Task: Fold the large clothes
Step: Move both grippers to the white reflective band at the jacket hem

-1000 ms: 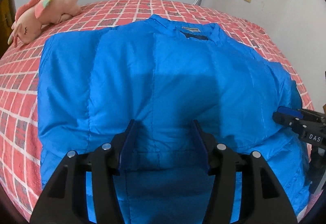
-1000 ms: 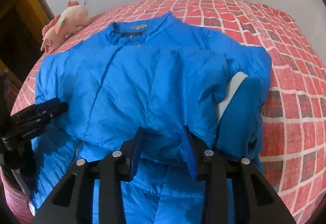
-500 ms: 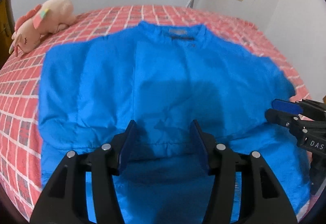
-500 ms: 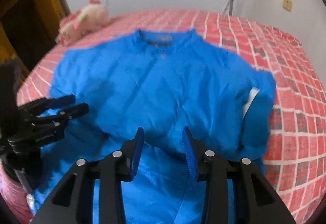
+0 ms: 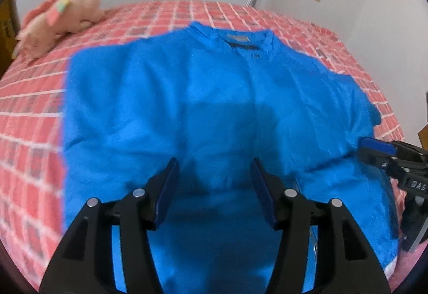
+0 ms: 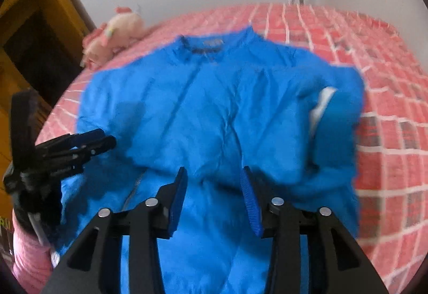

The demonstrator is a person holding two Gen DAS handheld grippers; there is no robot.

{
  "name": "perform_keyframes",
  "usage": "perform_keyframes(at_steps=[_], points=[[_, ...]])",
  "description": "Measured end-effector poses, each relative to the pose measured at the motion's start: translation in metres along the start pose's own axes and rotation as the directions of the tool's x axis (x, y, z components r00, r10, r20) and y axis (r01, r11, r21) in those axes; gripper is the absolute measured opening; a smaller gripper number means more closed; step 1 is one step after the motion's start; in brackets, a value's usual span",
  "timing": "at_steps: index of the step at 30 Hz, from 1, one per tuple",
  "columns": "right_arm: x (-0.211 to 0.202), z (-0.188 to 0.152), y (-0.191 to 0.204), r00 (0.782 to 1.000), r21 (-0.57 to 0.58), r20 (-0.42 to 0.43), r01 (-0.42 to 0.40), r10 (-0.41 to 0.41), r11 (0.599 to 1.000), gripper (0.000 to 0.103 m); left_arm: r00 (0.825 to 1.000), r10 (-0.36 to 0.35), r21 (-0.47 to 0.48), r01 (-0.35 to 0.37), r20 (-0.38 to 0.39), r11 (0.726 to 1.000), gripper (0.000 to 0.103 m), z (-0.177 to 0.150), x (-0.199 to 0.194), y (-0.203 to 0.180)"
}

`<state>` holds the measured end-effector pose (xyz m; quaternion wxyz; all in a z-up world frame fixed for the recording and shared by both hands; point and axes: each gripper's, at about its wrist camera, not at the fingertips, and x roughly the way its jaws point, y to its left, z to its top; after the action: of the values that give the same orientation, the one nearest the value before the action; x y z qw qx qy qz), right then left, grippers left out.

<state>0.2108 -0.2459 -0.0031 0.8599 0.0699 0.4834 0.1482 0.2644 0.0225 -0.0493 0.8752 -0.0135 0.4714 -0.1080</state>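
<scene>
We are hovering both grippers, left (image 5: 214, 173) and right (image 6: 214, 181), jaws parted and empty, the right's just widening; the jacket (image 5: 214, 107) is lying ahead, collar far, hem nearest.

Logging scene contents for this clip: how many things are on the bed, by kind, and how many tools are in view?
Blue jacket: 1
Pink plush toy: 1
Tools: 2, the left tool and the right tool, both open with nothing between the pads
Total: 4, all on or over the red checked bed
</scene>
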Motion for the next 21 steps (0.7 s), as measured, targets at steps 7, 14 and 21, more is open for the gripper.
perform_keyframes(at_steps=[7,14,21], points=[[-0.068,-0.069,-0.014,1.000,0.009,-0.011,-0.016,0.016,1.000,0.048,0.996,0.083,-0.034,-0.083,0.012,0.996,0.069,-0.077,-0.086,0.041],[-0.128,-0.165,-0.029,0.999,0.064,-0.034,-0.005,0.007,0.998,0.051,0.987,0.142,-0.144,-0.151,-0.068,0.978,0.075,-0.172,-0.136,0.088],[-0.140,-0.224,-0.023,0.992,0.114,-0.122,-0.012,0.026,0.993,0.051,0.992,0.078,-0.228,-0.098,-0.094,0.969,0.076,-0.225,-0.158,0.093]])
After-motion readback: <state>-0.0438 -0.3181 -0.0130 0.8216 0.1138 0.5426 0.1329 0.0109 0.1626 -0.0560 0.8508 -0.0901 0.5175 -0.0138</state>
